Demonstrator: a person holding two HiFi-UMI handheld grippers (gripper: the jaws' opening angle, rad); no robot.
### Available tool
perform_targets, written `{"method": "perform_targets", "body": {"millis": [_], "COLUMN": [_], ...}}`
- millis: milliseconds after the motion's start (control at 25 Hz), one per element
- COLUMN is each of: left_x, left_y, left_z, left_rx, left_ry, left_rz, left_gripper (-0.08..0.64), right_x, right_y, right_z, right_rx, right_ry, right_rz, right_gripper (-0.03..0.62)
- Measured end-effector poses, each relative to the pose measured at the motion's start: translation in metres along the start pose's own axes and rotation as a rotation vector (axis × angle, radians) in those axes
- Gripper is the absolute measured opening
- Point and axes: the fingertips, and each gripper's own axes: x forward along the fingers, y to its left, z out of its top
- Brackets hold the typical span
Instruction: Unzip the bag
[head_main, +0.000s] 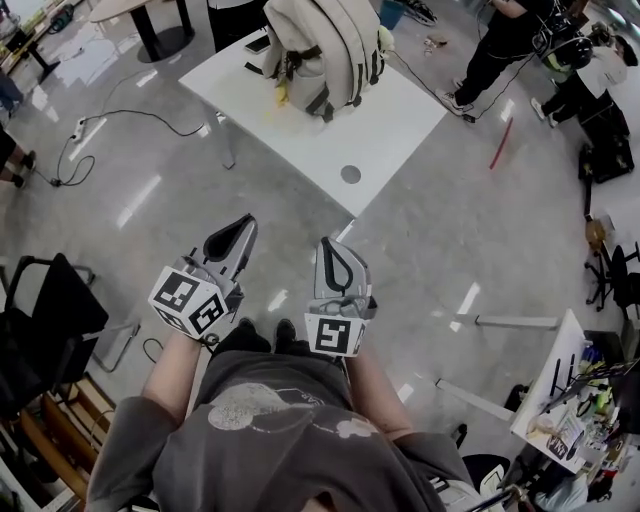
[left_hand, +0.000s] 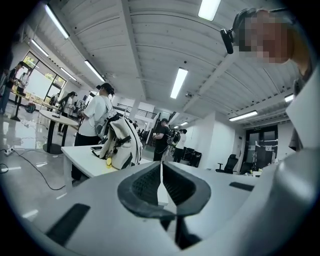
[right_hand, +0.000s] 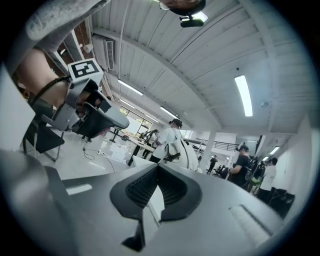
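The cream backpack (head_main: 320, 50) with black straps stands upright on the white table (head_main: 400, 130), far ahead of me. It also shows small in the left gripper view, as the backpack (left_hand: 122, 145), and in the right gripper view, as the backpack (right_hand: 187, 155). I hold both grippers close to my body over the floor, well short of the table. My left gripper (head_main: 243, 225) is shut with nothing in it, its tips (left_hand: 161, 165) meeting. My right gripper (head_main: 330, 245) is shut and empty too, its jaws (right_hand: 158, 167) closed together.
A dark phone (head_main: 257, 43) and a small yellow thing (head_main: 283, 95) lie by the bag. Several people stand behind and to the right of the table. Cables (head_main: 120, 120) trail over the floor at left. A black chair (head_main: 50, 310) is at my left, a cluttered desk (head_main: 570, 410) at lower right.
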Motion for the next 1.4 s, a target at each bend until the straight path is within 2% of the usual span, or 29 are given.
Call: {"method": "perform_targets", "body": {"millis": [80, 280, 480, 720, 960, 1120, 1400], "left_x": [-0.007, -0.041, -0.089, -0.156, -0.212, -0.256, -0.285], "left_y": [-0.007, -0.020, -0.008, 0.000, -0.026, -0.032, -0.073], "left_z": [-0.008, -0.030, -0.043, -0.063, -0.068, -0.079, -0.089], "left_rx": [-0.010, -0.030, -0.085, -0.066, -0.036, -0.044, -0.024], "left_ry": [0.020, 0.066, 0.063, 0.089, 0.095, 0.100, 0.093], "left_rz": [-0.006, -0.016, 0.042, 0.058, 0.045, 0.045, 0.018], "left_gripper": [0.018, 0.018, 0.018, 0.011, 0.006, 0.006, 0.006], "right_x": [-0.008, -0.023, -0.039, -0.069, -0.110, -0.136, -0.184], "right_y": [0.005, 0.038, 0.076, 0.138, 0.176, 0.207, 0.210], "right_z": [-0.004, -0.006, 0.005, 0.026, 0.048, 0.064, 0.081], "right_rx": [-0.015, -0.004, -0.007, -0.041, -0.075, -0.089, -0.015], "right_ry": [0.029, 0.073, 0.094, 0.121, 0.121, 0.112, 0.076], "right_rz": [-0.025, 0.023, 0.036, 0.049, 0.054, 0.063, 0.037], "right_gripper": [-0.002, -0.002, -0.002, -0.002, -0.002, -0.002, -0.002]}}
